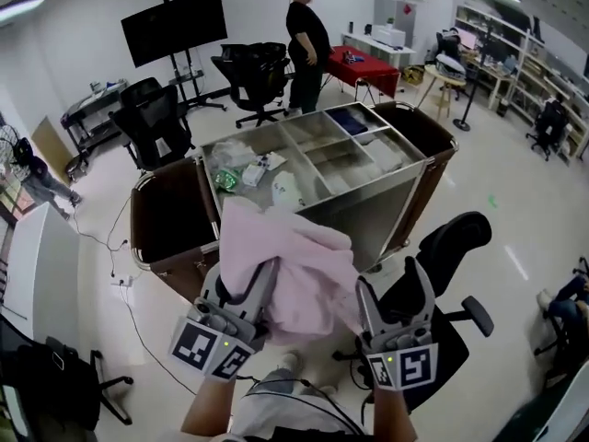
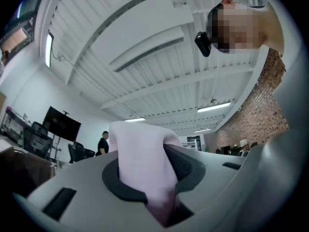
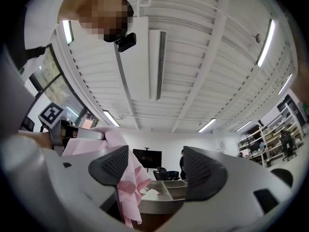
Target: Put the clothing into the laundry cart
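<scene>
A pink garment (image 1: 294, 256) hangs bunched in front of me, above the near side of the laundry cart (image 1: 363, 219). My left gripper (image 1: 241, 282) is shut on a fold of it, and in the left gripper view the pink garment (image 2: 142, 158) is pinched between the jaws of the left gripper (image 2: 147, 175). My right gripper (image 1: 394, 288) stands open just right of the cloth. In the right gripper view the pink garment (image 3: 126, 182) drapes over the left pad of the right gripper (image 3: 157, 170) and is not clamped. A brown bag (image 1: 170, 215) hangs open on the cart's left end.
The cart's steel top tray (image 1: 317, 145) holds compartments with small items, and a second brown bag (image 1: 428, 136) hangs at its right end. A black office chair (image 1: 451, 247) stands close on my right. A person (image 1: 306, 44), more chairs (image 1: 152, 118) and a screen (image 1: 175, 26) are beyond.
</scene>
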### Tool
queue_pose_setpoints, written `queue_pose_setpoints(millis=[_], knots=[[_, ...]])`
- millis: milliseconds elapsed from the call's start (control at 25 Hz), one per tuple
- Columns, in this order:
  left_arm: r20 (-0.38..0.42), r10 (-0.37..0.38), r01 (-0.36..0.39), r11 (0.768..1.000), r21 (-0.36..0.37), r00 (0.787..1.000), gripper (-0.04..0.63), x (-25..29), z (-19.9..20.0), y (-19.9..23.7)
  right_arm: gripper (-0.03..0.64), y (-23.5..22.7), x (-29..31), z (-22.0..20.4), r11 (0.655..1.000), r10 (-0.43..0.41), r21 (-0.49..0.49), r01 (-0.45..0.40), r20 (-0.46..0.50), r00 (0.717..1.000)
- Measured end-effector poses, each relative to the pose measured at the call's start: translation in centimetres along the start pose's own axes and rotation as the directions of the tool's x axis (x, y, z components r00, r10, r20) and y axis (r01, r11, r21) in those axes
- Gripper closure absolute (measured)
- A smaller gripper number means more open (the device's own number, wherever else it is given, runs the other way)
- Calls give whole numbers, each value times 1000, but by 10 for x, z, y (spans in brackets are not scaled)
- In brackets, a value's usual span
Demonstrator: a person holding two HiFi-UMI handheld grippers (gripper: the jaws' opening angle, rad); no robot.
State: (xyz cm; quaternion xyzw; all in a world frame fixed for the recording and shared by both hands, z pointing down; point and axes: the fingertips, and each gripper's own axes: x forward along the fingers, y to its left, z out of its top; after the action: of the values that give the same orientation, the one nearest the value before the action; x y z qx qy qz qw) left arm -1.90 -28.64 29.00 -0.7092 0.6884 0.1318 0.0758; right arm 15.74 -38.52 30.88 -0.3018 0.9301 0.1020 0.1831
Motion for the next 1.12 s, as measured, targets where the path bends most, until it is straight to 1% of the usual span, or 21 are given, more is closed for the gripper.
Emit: queue_pose_setpoints(millis=[120, 240, 320, 480, 600, 680, 800, 840, 920, 1040, 1080, 1120], knots=[[-13, 108, -108, 994, 26, 994, 497, -30, -9, 26, 247, 36, 20, -18, 995, 89, 49, -89, -8, 996], [-30, 200, -199, 979, 33, 979, 497, -62, -13, 51, 247, 75, 35, -31, 982, 176, 75, -175, -14, 984], [-34, 246, -245, 969, 34, 969, 497, -81, -13, 70, 247, 97, 47, -42, 973, 212, 102, -209, -21, 977], [-26, 341, -339, 939, 49, 940, 497, -118, -4, 116, 247, 145, 74, -58, 948, 291, 139, -285, -23, 957], [-17, 398, -396, 916, 68, 917, 497, -132, 8, 157, 247, 176, 99, -62, 933, 329, 153, -324, -3, 944], [-25, 419, -415, 905, 88, 908, 497, -137, 15, 187, 247, 198, 116, -67, 921, 353, 174, -348, 5, 936], [-34, 438, -431, 893, 126, 898, 496, -138, 26, 234, 247, 233, 139, -73, 907, 384, 181, -381, 19, 923], [-43, 439, -430, 893, 133, 898, 495, -135, 28, 249, 247, 244, 146, -76, 904, 391, 180, -388, 22, 920], [-78, 427, -415, 900, 136, 901, 491, -124, 26, 278, 247, 263, 160, -82, 898, 404, 179, -401, 24, 915], [-138, 404, -387, 912, 133, 904, 478, -110, 6, 323, 247, 287, 174, -89, 894, 416, 173, -412, 20, 909], [-159, 404, -385, 912, 139, 901, 473, -103, -6, 337, 247, 291, 179, -92, 896, 414, 170, -410, 16, 910], [-185, 411, -386, 909, 157, 892, 463, -97, -21, 351, 247, 294, 183, -96, 899, 409, 167, -406, 12, 912]])
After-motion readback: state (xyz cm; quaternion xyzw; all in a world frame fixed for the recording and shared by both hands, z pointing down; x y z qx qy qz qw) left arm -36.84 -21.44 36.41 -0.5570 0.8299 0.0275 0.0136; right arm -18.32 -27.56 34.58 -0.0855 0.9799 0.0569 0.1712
